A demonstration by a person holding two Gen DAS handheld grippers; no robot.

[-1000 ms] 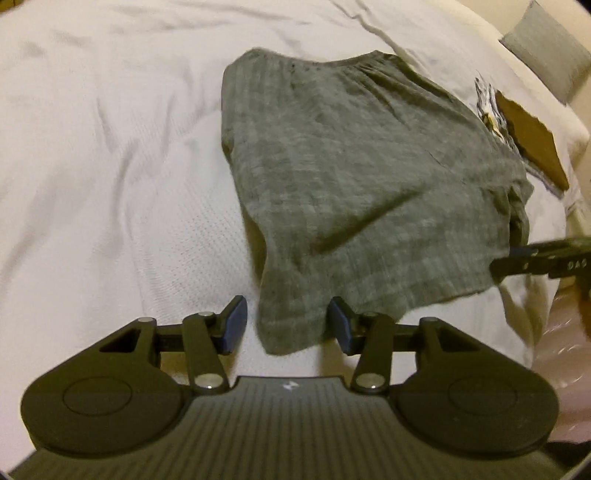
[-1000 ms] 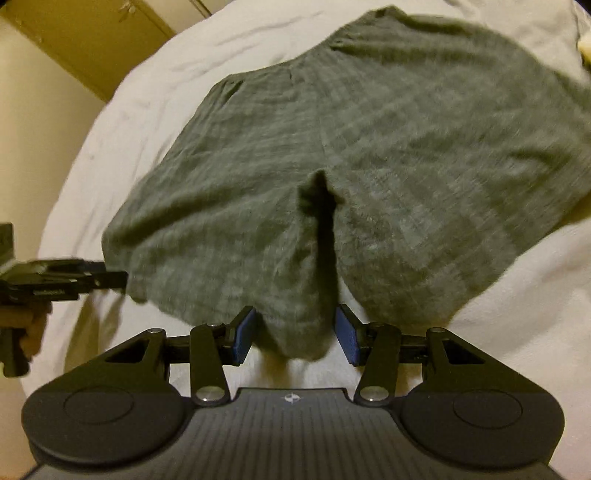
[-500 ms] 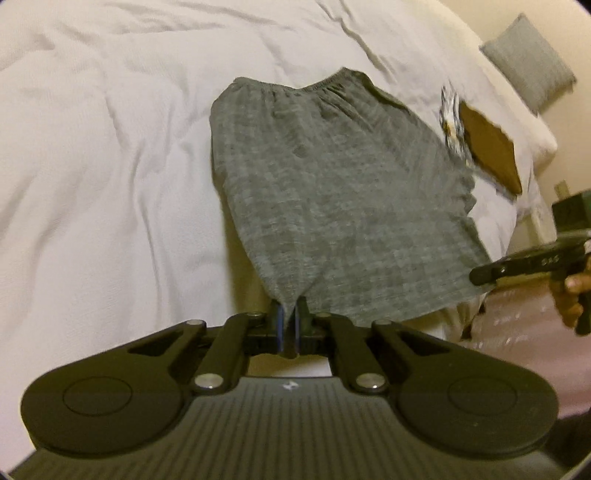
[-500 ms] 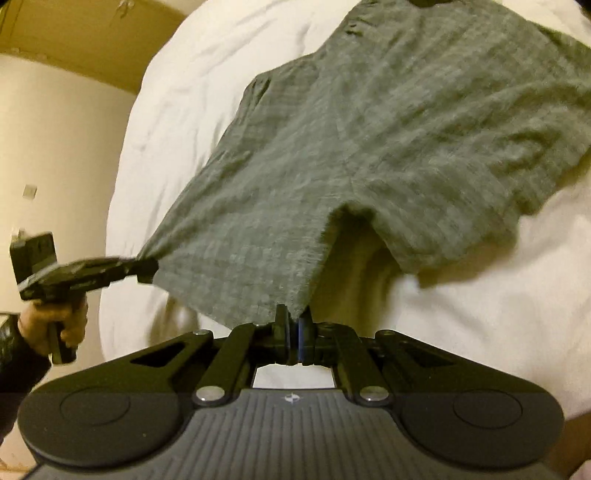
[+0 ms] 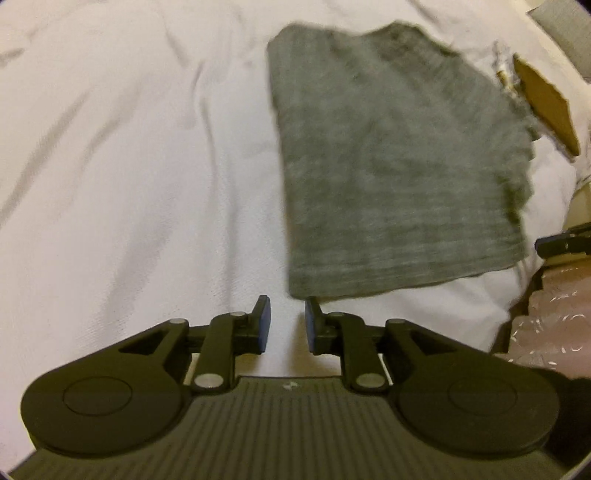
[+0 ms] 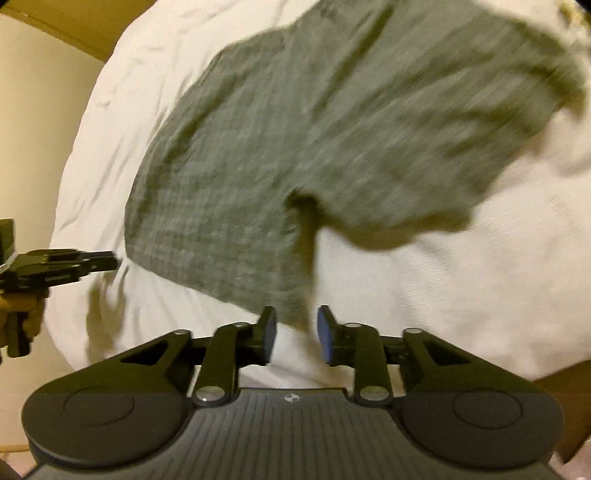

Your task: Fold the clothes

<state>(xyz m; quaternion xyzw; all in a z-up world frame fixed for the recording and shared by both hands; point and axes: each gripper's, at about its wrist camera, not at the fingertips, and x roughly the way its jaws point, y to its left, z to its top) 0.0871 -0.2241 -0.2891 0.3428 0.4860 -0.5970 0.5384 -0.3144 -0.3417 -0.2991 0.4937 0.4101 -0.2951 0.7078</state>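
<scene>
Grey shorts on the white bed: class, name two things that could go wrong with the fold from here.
1. Both grippers are open, so the grey shorts lie loose; the right leg looks rumpled and may fold crooked.
2. The hem sits near the edge of the bed; a tug from the left gripper or right gripper might slide it off.

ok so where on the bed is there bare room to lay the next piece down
Widest bare stretch: white bedspread left of the grey shorts. A narrow strip lies between their hem and the bed's near edge. Right of the shorts is crowded: a brown flat item and a grey pillow.
</scene>
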